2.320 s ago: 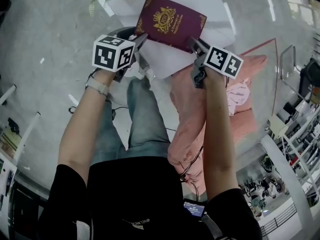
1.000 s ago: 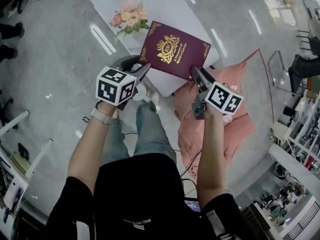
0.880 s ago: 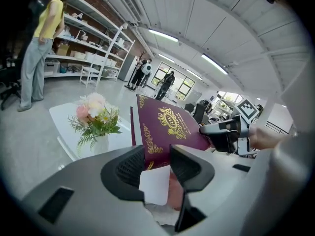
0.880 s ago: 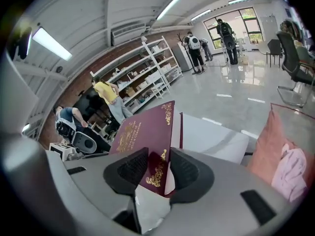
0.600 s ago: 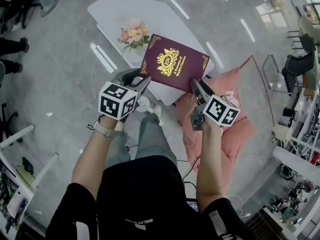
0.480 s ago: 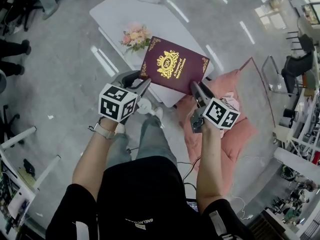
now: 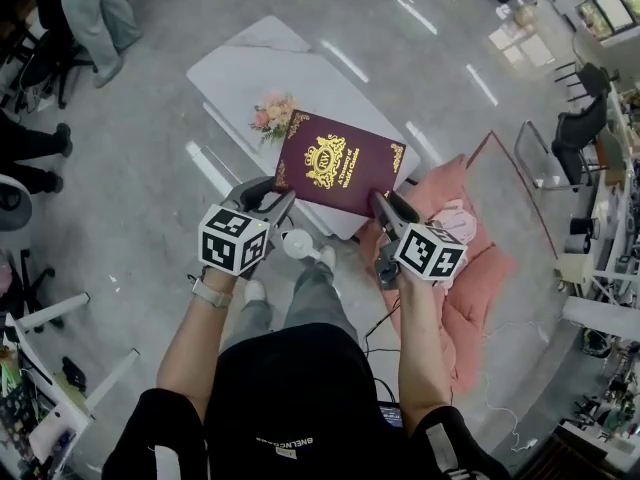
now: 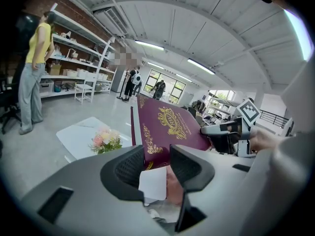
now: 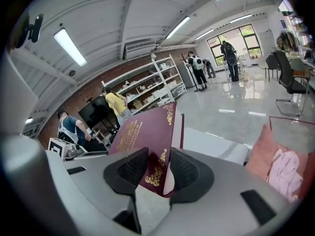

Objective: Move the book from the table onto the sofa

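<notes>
A maroon book [image 7: 338,163] with gold lettering hangs in the air above the white table [image 7: 270,73], cover up. My left gripper [image 7: 277,196] is shut on its near left corner, and my right gripper [image 7: 383,204] is shut on its near right corner. In the left gripper view the book [image 8: 165,132] runs away from the jaws with its corner pinched between them. The right gripper view shows the book [image 9: 147,139] clamped by its lower edge. The pink sofa [image 7: 470,268] lies on the floor at the right, below the right arm.
A bunch of pink flowers [image 7: 276,116] lies on the table beside the book. A pink cloth [image 7: 452,220] rests on the sofa. Chairs [image 7: 560,148] and shelving stand at the right. People stand at the upper left [image 7: 95,18]. Grey floor surrounds the table.
The book stays held in both grippers, lifted clear of the table. The view has pulled back and up: table, flowers and sofa look smaller and farther below.
</notes>
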